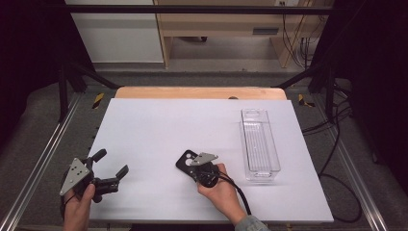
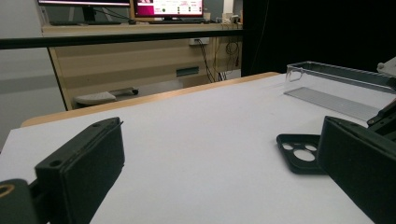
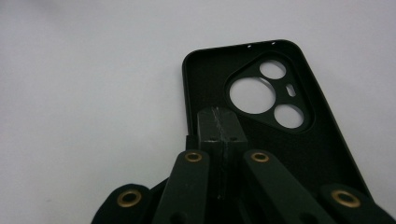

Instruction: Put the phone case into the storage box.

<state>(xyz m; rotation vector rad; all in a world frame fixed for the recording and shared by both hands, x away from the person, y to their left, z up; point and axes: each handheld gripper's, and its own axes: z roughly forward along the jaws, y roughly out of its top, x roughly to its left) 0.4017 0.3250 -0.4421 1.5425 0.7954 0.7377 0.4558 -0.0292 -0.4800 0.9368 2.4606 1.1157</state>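
Black phone case (image 3: 261, 116) lies open side up on the white table (image 1: 154, 130), near the front middle, left of the clear tray (image 1: 260, 144) and apart from it. Matte black, rounded corners, a raised camera panel with three round holes (plus one small slot). Right gripper (image 3: 219, 123) jaws pressed together over the case's inner face; whether they pinch its edge can't be told. Left gripper (image 1: 111, 166) sits at the front left with jaws spread wide, nothing between them.
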